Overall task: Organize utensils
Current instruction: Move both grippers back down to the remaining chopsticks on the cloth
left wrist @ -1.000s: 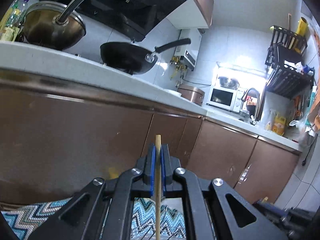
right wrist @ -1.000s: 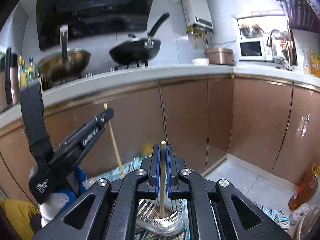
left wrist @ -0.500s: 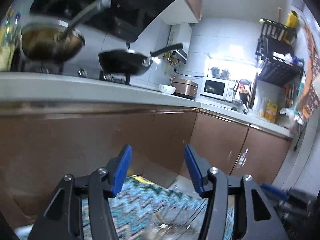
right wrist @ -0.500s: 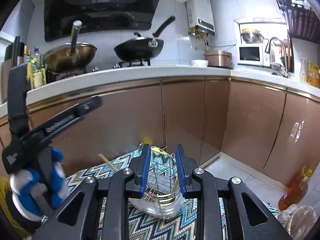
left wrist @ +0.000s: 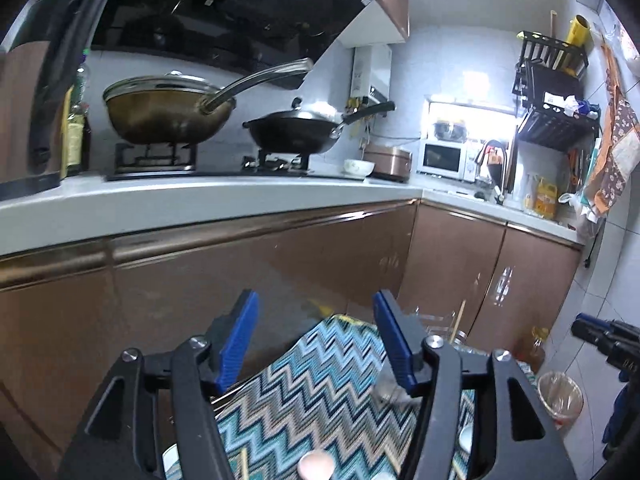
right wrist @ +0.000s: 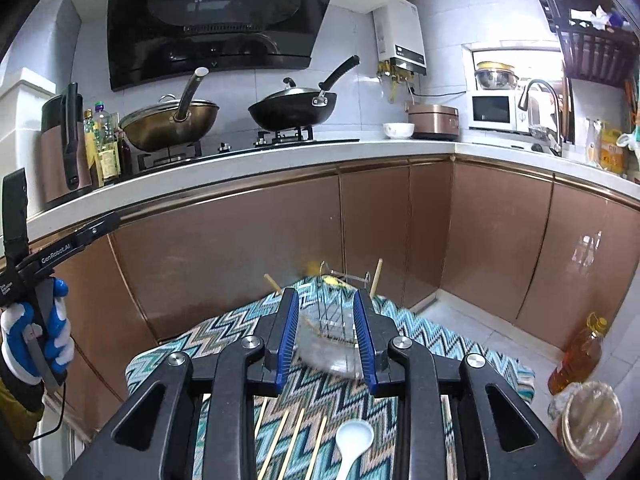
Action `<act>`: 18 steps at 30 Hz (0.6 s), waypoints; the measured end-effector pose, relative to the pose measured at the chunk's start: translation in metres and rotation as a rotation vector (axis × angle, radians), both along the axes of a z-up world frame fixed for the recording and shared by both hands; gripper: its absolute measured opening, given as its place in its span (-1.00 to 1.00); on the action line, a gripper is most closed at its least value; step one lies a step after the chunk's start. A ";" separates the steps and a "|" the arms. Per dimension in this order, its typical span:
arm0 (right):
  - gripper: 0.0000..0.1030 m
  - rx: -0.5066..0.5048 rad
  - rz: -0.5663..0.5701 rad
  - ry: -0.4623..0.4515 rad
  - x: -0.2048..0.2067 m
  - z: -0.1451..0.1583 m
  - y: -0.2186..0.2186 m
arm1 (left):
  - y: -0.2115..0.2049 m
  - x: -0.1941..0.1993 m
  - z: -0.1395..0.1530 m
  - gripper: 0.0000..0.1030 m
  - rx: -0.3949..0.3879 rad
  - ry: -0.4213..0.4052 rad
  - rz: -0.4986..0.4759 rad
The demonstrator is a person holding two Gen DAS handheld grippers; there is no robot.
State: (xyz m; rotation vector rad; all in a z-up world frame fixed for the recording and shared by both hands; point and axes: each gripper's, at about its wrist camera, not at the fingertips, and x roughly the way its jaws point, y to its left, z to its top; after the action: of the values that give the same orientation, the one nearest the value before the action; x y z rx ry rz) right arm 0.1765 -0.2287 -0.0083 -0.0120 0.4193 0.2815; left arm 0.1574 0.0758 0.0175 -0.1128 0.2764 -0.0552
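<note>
Now both grippers, left point(left wrist: 314, 336) and right point(right wrist: 326, 330), are opening empty, while light, stiff, roll-prone chopsticks point(right wrist: 291, 442) and a slick spoon point(right wrist: 352, 442) lie on the cloth point(right wrist: 432, 346) before the holder point(right wrist: 338, 322), best pinched mid-shaft.

Clear utensil holder point(right wrist: 334, 340) with a wire insert stands upright at the far end of the zigzag cloth point(right wrist: 224, 336). Two wooden chopsticks point(right wrist: 376, 276) lean out of it. Four more chopsticks point(right wrist: 294, 440) and a white spoon point(right wrist: 352, 440) lie flat on the near cloth.
</note>
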 end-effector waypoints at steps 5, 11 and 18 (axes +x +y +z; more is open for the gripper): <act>-0.45 -0.005 -0.021 0.025 -0.022 -0.001 0.004 | 0.013 -0.014 -0.012 0.15 -0.010 0.065 -0.027; -0.45 -0.018 -0.031 0.055 -0.042 -0.004 0.009 | 0.017 -0.025 -0.023 0.16 -0.011 0.115 -0.053; -0.45 -0.008 -0.036 0.113 -0.052 -0.012 0.008 | 0.022 -0.035 -0.036 0.16 0.002 0.198 -0.077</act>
State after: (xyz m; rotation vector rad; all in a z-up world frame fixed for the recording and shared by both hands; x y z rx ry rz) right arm 0.1241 -0.2204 -0.0202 0.0037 0.5323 0.2452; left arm 0.1225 0.0975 -0.0188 -0.1053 0.4783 -0.1206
